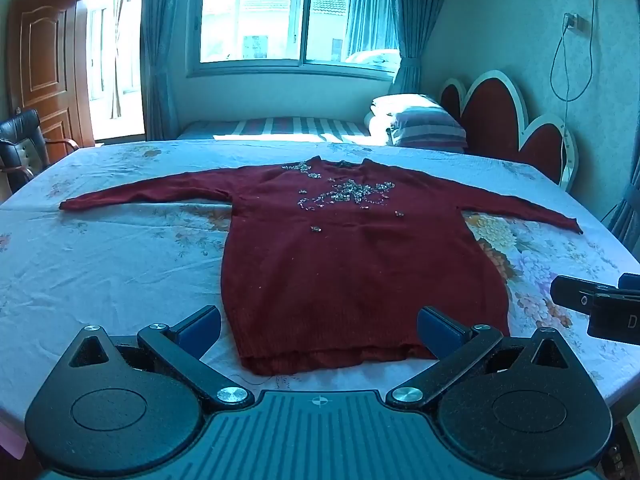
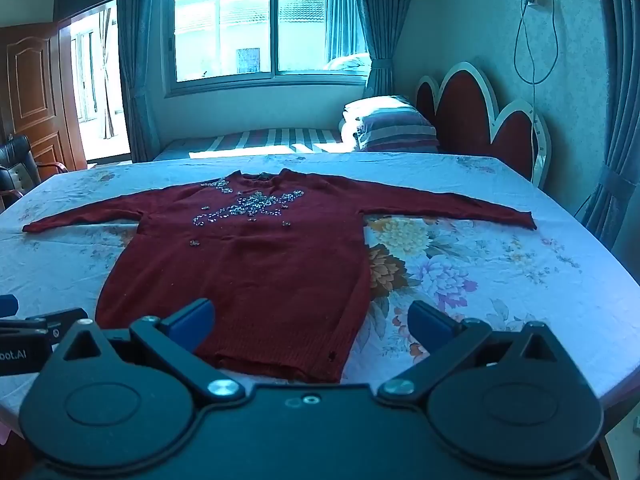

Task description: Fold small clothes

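A dark red long-sleeved sweater (image 1: 352, 264) with silver beadwork on the chest lies flat, face up, on the flowered tablecloth (image 1: 104, 264), sleeves spread to both sides, hem toward me. It also shows in the right wrist view (image 2: 248, 272). My left gripper (image 1: 319, 330) is open and empty, its blue pads straddling the hem above the cloth. My right gripper (image 2: 311, 322) is open and empty over the hem's right corner. The right gripper (image 1: 592, 304) shows at the right edge of the left wrist view; the left gripper (image 2: 36, 332) shows at the left edge of the right wrist view.
The table (image 2: 520, 280) is round-cornered with its front edge just below the grippers. Behind it stand a bed with striped pillows (image 1: 420, 124), a red headboard (image 1: 500, 120), a window, a wooden door and a black chair (image 1: 20, 144) at the left.
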A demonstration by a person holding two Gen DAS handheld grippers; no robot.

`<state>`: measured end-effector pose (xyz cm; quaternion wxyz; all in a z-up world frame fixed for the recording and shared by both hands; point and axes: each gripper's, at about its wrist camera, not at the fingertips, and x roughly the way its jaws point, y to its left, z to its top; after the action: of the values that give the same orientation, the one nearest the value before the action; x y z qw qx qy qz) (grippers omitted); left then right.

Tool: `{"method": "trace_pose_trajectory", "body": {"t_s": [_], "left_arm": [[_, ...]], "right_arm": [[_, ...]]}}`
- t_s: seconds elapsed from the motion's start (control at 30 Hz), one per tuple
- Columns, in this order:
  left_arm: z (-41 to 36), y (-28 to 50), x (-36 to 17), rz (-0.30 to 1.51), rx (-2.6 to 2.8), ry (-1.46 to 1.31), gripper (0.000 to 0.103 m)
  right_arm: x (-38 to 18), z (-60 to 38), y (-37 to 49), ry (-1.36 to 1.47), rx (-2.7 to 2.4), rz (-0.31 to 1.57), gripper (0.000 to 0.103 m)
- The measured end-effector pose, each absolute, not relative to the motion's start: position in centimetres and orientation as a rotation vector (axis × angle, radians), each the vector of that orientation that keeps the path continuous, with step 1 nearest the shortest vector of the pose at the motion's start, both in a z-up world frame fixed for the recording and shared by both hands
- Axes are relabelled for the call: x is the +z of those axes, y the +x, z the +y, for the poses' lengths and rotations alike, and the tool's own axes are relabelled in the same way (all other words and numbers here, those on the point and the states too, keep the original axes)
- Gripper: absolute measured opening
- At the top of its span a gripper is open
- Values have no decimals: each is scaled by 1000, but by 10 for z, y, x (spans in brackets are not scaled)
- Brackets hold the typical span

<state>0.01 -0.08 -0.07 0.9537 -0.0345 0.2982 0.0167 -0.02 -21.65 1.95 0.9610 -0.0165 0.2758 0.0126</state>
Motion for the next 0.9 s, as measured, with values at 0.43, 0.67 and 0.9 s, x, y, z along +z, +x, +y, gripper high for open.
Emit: {"method": "trace_pose_trajectory", "body": {"t_s": [0.43,0.67,0.9], "left_arm": [[-2,0,-1,605,31,-64,103],[-1,-1,0,605,30,-64,103],[0,-1,1,603,30,-66,103]], "right_arm": [[22,-216,0,-34,26,561,103],[21,-216,1,-35,24,561,103],[21,-216,1,-35,26,560,103]]}}
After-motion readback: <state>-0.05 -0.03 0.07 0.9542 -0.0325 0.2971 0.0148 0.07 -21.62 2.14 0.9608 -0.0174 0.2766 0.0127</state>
